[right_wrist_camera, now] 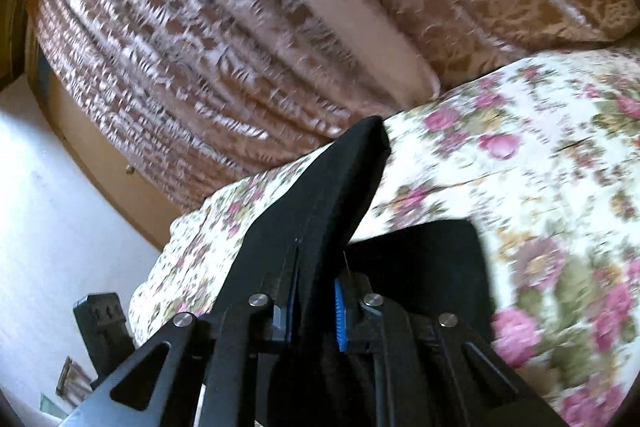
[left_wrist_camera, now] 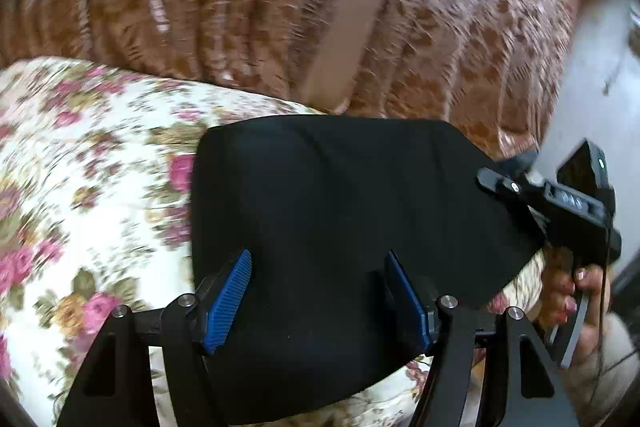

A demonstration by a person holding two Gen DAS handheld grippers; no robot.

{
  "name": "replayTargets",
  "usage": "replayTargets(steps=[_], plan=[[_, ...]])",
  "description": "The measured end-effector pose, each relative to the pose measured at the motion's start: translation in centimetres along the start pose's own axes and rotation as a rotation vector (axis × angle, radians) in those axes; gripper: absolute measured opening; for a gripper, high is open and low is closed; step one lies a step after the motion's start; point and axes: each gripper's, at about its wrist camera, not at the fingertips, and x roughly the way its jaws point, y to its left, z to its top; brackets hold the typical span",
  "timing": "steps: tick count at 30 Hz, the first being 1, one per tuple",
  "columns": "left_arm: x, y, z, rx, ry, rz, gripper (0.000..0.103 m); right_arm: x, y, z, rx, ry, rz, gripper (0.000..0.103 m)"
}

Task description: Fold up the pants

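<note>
The black pants (left_wrist_camera: 352,211) lie folded into a compact pad on the floral bedspread (left_wrist_camera: 88,155). My left gripper (left_wrist_camera: 320,291) is open just above the pad's near part, its blue pads (left_wrist_camera: 228,303) wide apart with nothing between them. In the left wrist view my right gripper's body (left_wrist_camera: 560,203) reaches the pad's right edge. In the right wrist view my right gripper (right_wrist_camera: 316,303) is shut on a fold of the pants (right_wrist_camera: 332,187), which rises out between its pads. More black cloth (right_wrist_camera: 424,259) lies to the right on the bedspread (right_wrist_camera: 520,155).
Brown patterned curtains (left_wrist_camera: 280,7) hang behind the bed, also in the right wrist view (right_wrist_camera: 200,47). A white wall (right_wrist_camera: 52,207) and a wooden frame (right_wrist_camera: 100,167) lie left of the bed. A dark object (right_wrist_camera: 104,331) stands low at the left.
</note>
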Motion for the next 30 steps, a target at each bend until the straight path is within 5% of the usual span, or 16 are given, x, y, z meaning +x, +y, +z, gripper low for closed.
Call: replayTargets(steps=[9, 15, 23, 26, 30], plan=[[1.9, -2.0, -1.3, 0.106, 0.059, 0.111, 0.069, 2.5, -6.3, -3.1, 0.115, 0.124, -0.133, 0.016], [2.2, -2.1, -2.0, 0.126, 0.058, 0.132, 0.072, 3.0, -8.1, -4.0, 0.201, 0.095, -0.097, 0.016], [0.0, -1.4, -1.1, 0.068, 0.056, 0.09, 0.073, 1.1, -6.3, -3.5, 0.142, 0.093, -0.202, 0.027], [-1.0, -0.7, 0.6, 0.035, 0.027, 0.1, 0.073, -0.7, -4.5, -2.4, 0.025, 0.022, -0.354, 0.028], [-0.7, -0.5, 3.6, 0.022, 0.004, 0.081, 0.073, -1.3, -1.9, 0.0, -0.082, -0.027, -0.37, 0.029]])
